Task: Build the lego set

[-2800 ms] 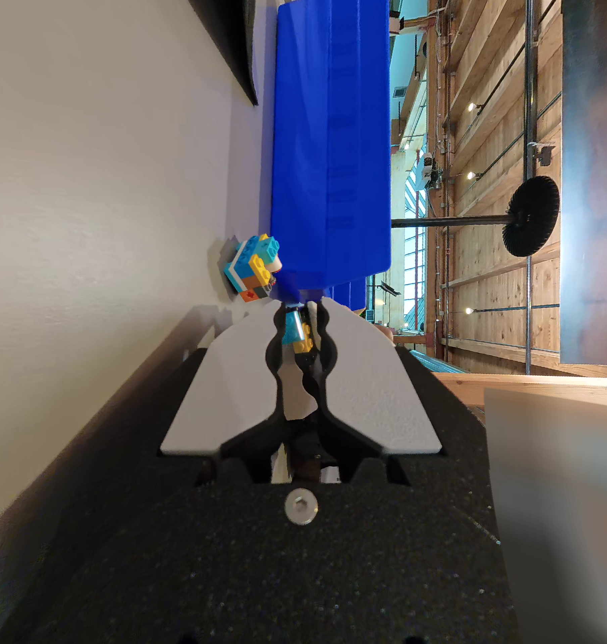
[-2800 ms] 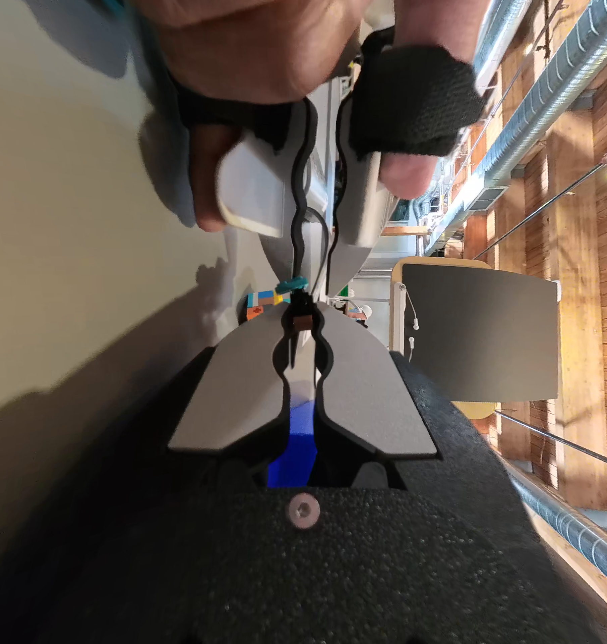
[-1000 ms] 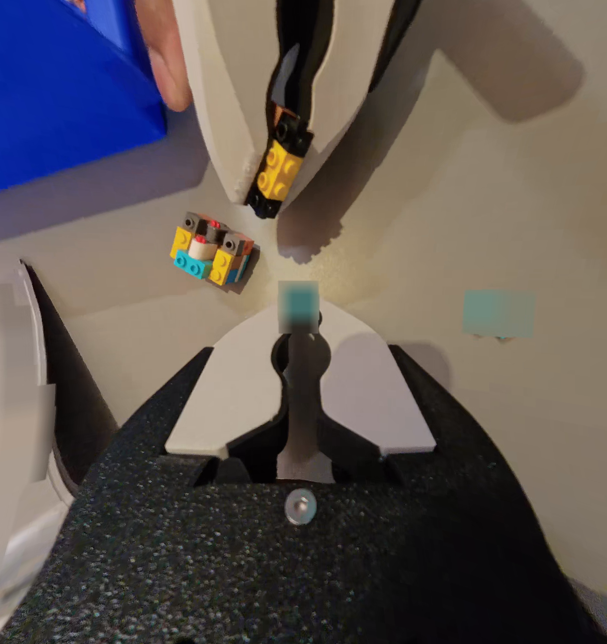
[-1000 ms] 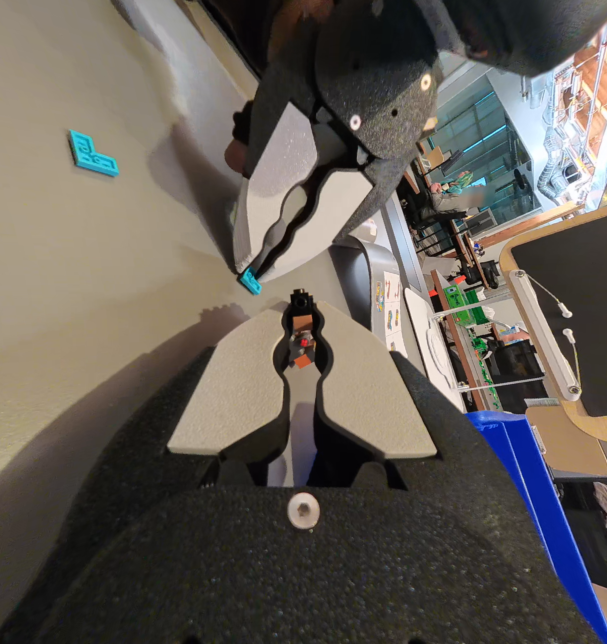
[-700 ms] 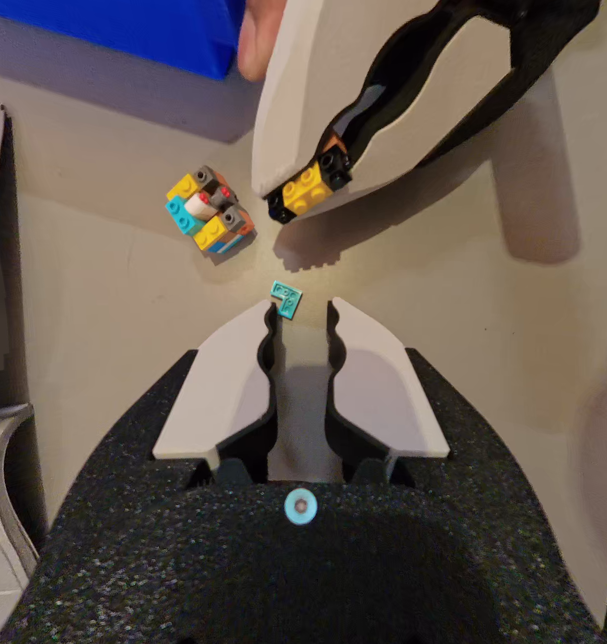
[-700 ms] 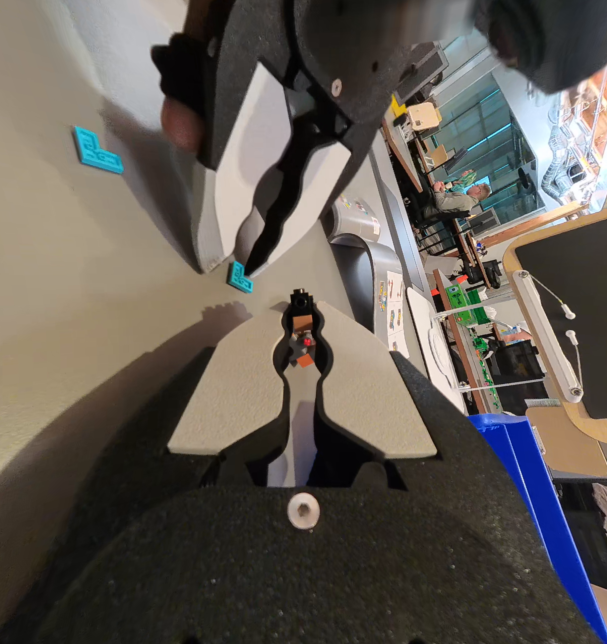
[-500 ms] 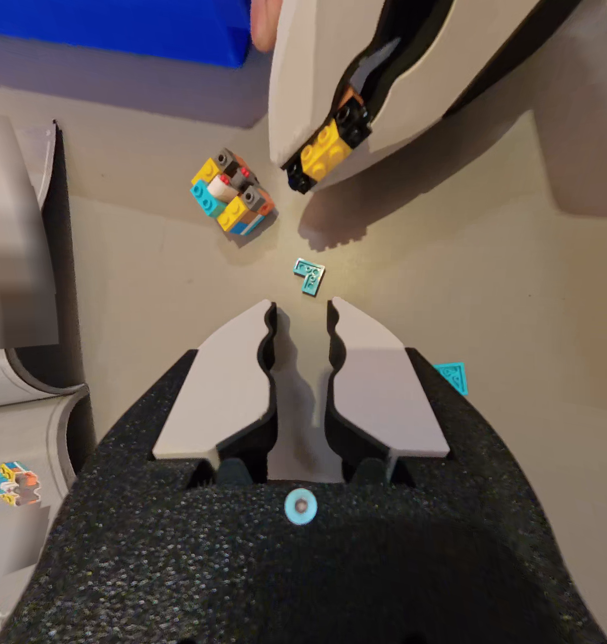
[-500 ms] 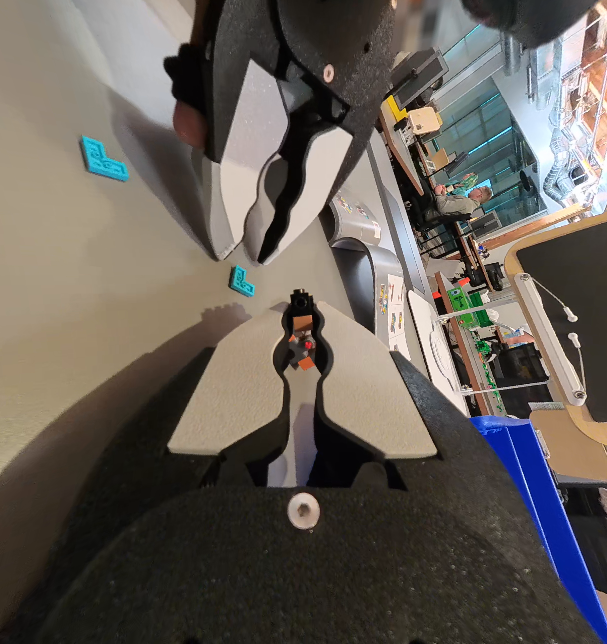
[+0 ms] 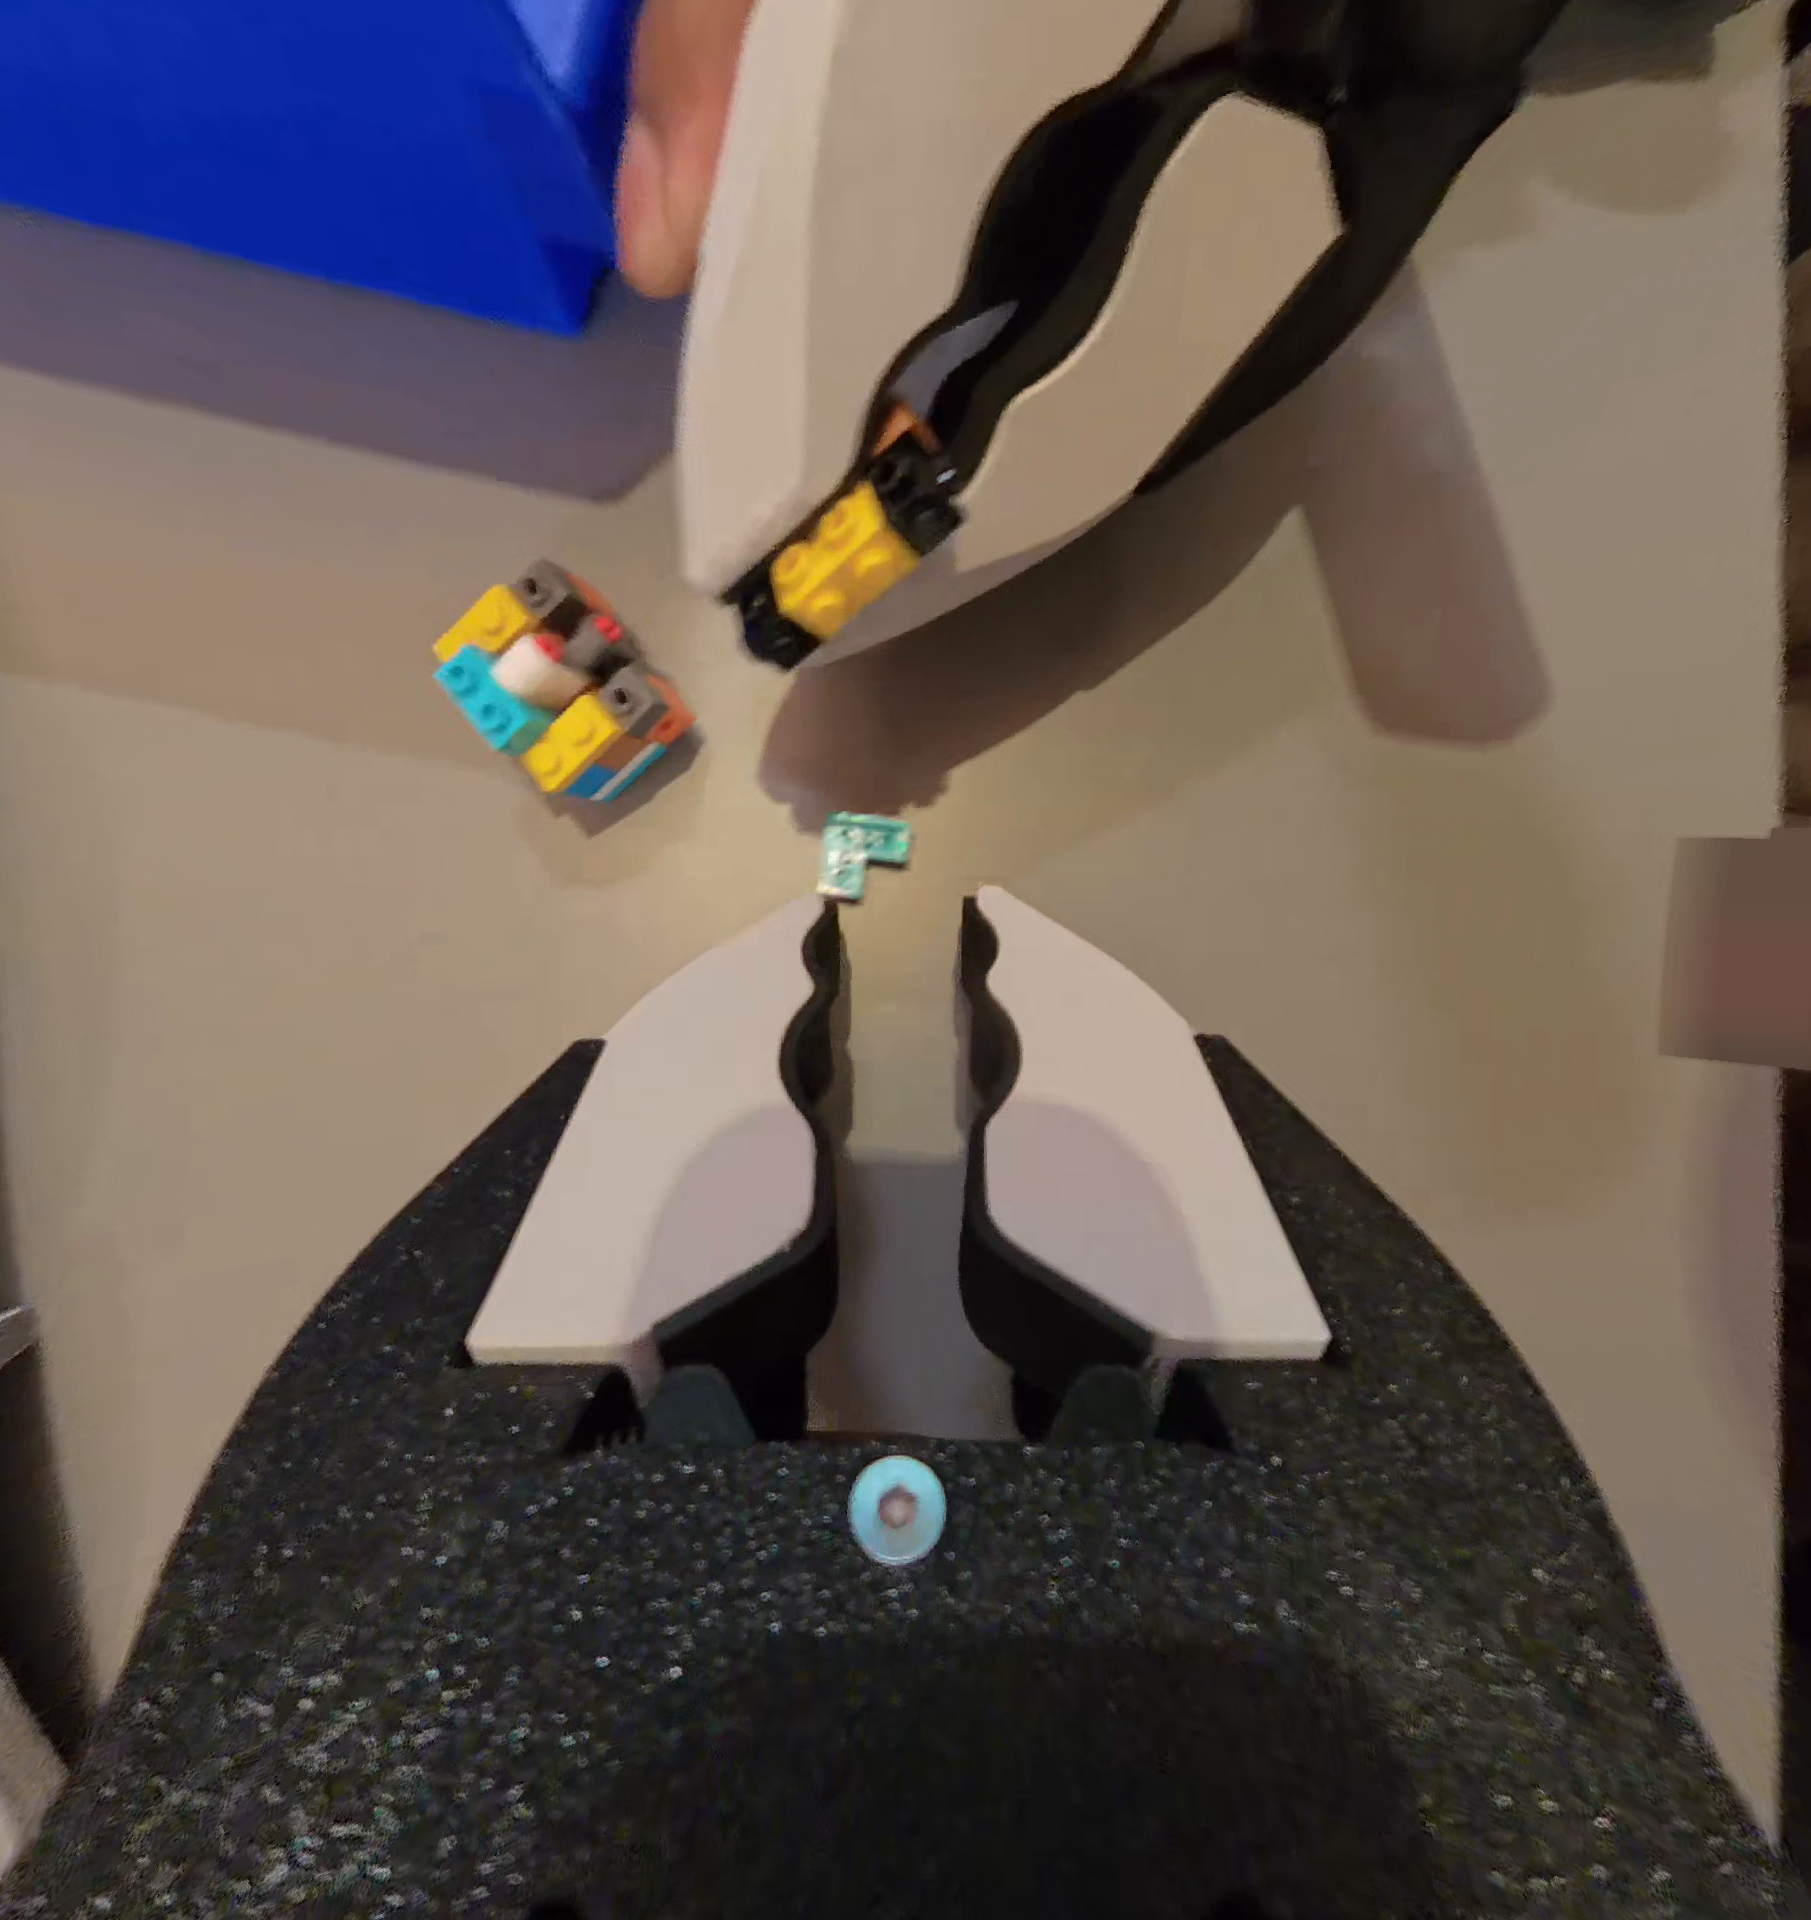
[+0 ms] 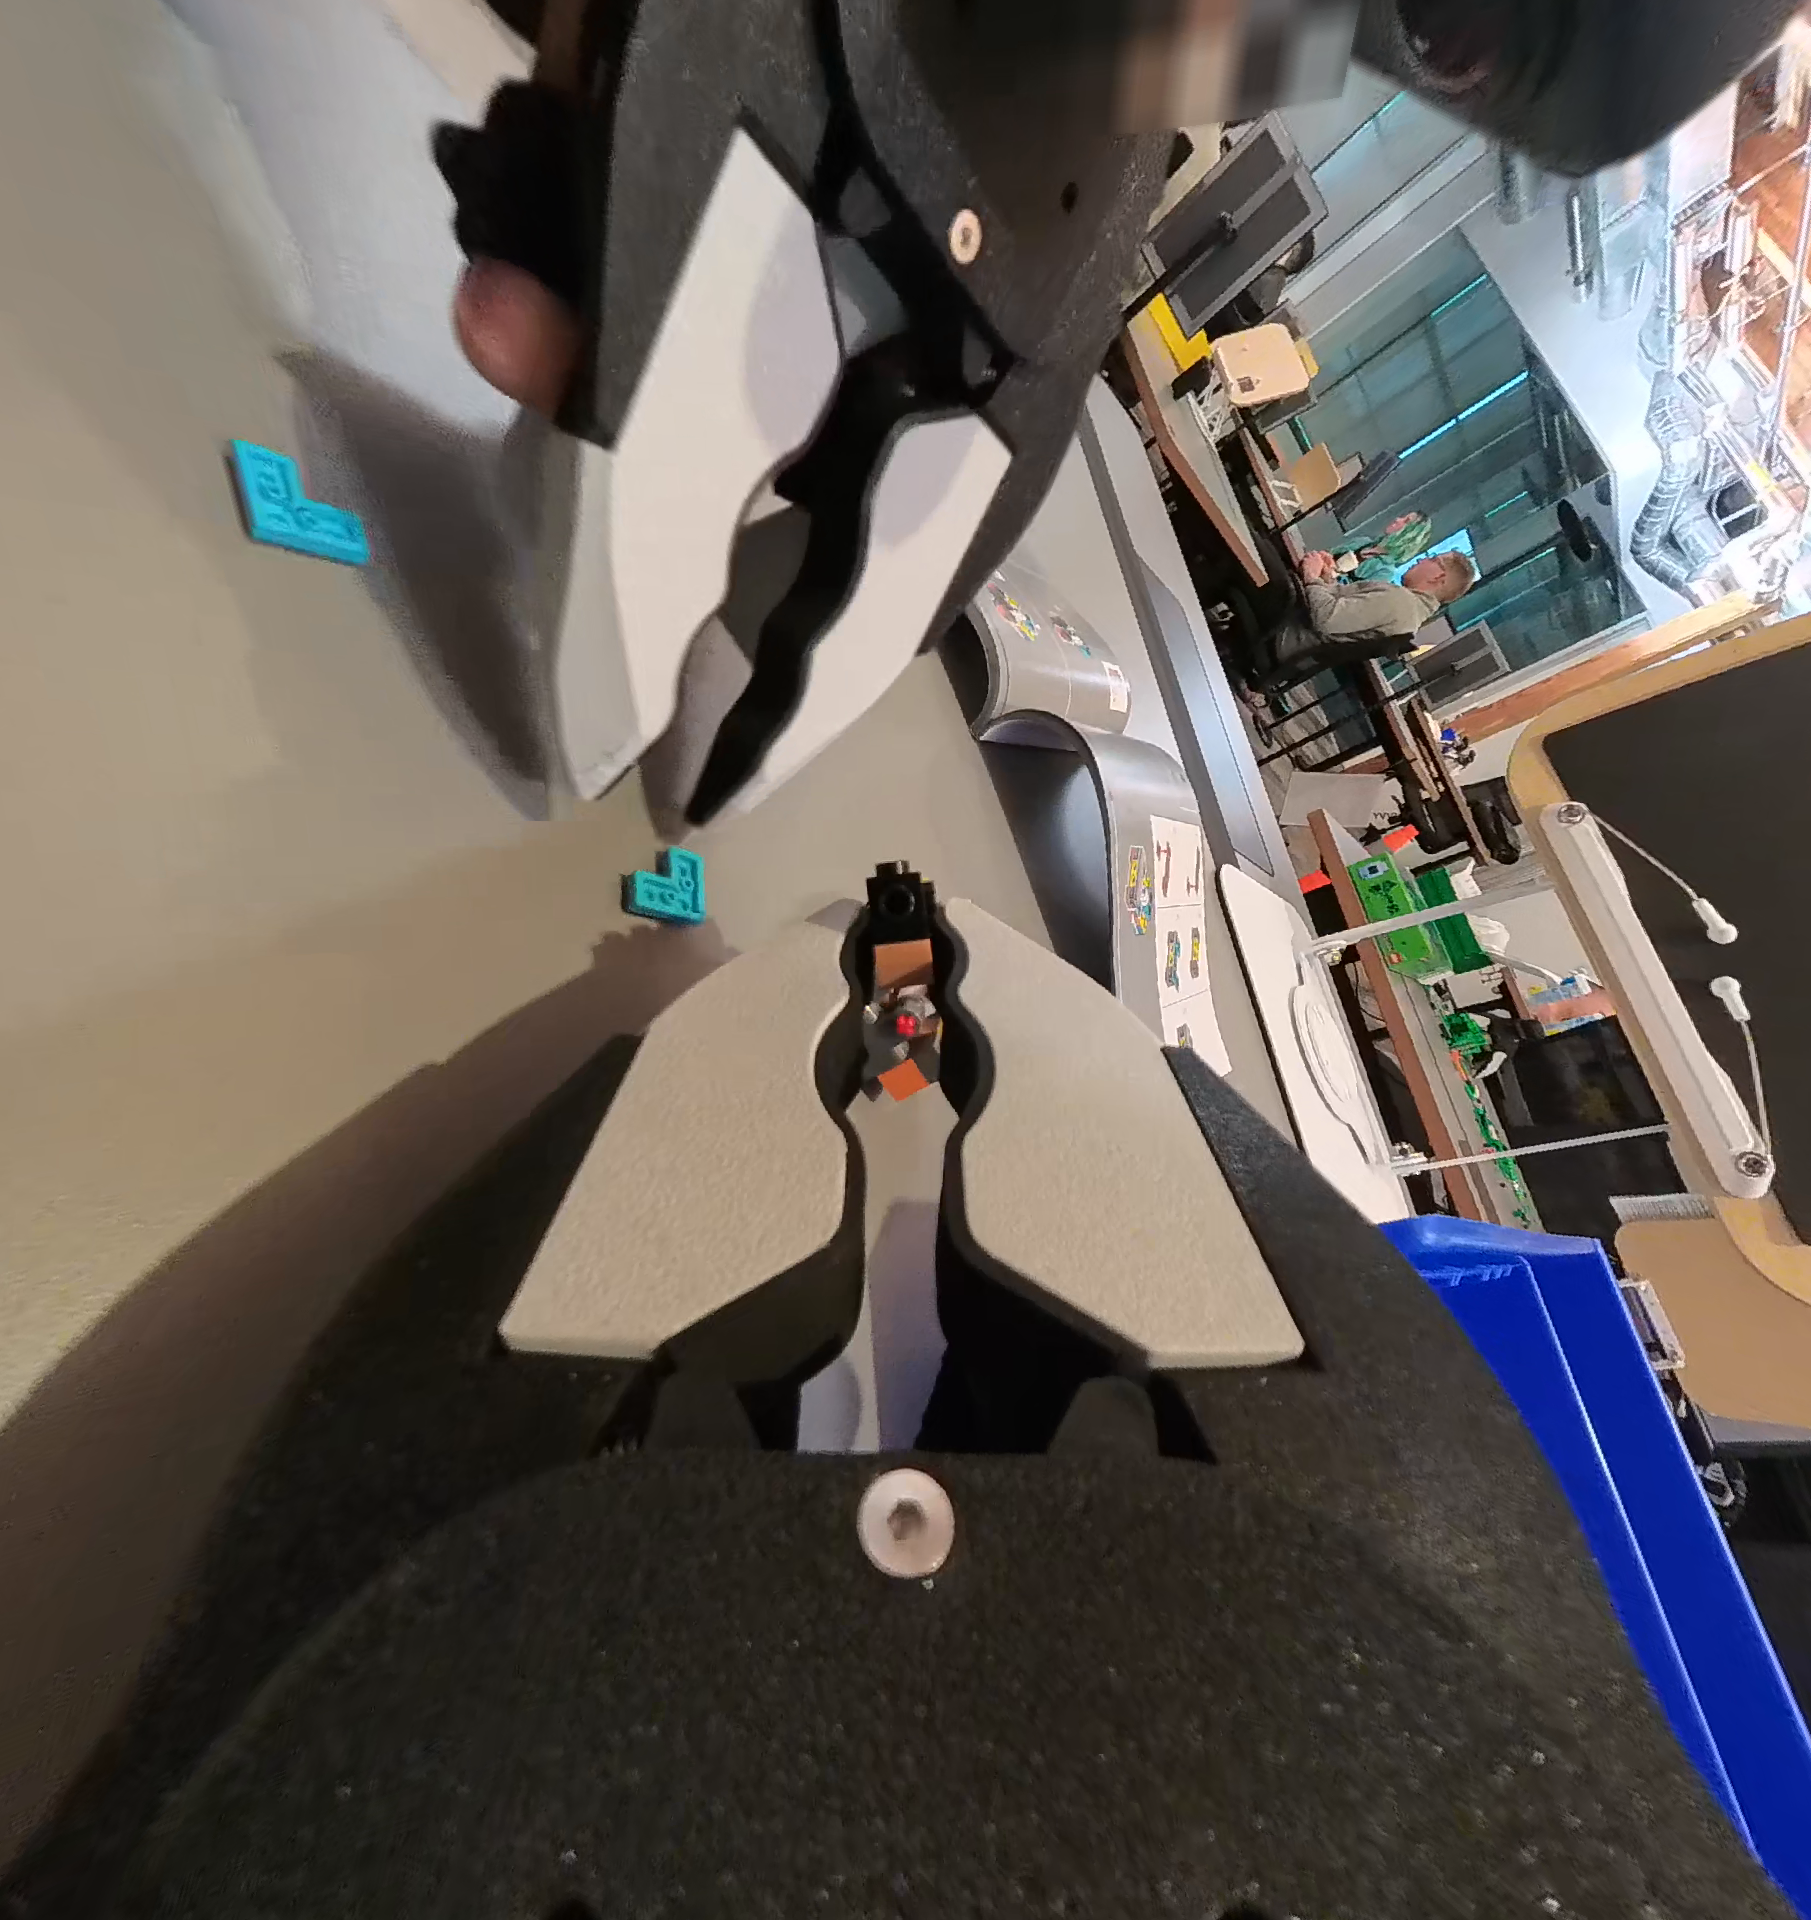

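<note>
**Two grippers, one small teal tile between them**

We see our left gripper (image 9: 896,904), with smooth grey wavy-edged fingers on a speckled black body, spread apart over the beige table (image 9: 257,1039). A flat, L-shaped teal tile (image 9: 861,852) lies on the table just beyond its left fingertip, not between the jaws. Our right gripper (image 10: 901,909) pinches a small yellow-and-black brick stack (image 9: 844,561). A knobbly, multicoloured brick cluster (image 9: 563,691) sits nearby, with a glossy blue bin (image 9: 257,135) behind it.
</note>
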`<state>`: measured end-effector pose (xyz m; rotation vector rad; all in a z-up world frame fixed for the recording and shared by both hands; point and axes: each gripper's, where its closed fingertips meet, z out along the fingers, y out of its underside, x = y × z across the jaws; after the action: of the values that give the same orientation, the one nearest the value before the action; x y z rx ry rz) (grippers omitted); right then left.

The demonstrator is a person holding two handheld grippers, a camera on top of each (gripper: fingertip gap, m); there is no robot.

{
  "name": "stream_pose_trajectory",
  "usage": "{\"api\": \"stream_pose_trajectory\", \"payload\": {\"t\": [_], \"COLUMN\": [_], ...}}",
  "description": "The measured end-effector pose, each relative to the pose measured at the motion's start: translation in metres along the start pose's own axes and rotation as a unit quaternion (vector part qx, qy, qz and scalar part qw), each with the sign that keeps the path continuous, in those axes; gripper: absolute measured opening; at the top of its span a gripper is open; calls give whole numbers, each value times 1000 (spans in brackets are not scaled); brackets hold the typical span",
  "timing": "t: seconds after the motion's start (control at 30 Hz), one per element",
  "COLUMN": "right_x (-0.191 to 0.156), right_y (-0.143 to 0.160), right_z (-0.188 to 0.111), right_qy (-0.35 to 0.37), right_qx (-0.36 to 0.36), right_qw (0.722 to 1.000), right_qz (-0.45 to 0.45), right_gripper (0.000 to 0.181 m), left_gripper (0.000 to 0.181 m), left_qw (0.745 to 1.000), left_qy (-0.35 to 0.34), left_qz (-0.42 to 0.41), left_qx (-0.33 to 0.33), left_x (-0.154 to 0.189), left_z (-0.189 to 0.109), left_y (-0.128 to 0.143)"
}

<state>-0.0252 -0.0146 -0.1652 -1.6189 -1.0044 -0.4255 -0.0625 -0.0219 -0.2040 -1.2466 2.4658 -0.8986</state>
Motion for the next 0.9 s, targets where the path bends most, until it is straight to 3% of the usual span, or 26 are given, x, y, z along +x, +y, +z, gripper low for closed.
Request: {"api": "stream_pose_trajectory", "payload": {"t": [0.17,0.57,0.9], "right_x": [0,1,1], "right_y": [1,0,1], "right_z": [0,-1,-1], "right_qy": [-1,-8,-9], "right_qx": [0,9,9], "right_qw": [1000,1000,1000], "right_qz": [2,19,25], "right_gripper": [9,9,9], "left_gripper": [22,22,8], "left_qw": [998,970,973], "left_qy": [-43,-16,-7], "left_qz": [52,241,229], "left_qx": [3,21,9], "left_x": [-22,-15,-13], "left_z": [-3,8,14], "left_y": [4,-2,-3]}}
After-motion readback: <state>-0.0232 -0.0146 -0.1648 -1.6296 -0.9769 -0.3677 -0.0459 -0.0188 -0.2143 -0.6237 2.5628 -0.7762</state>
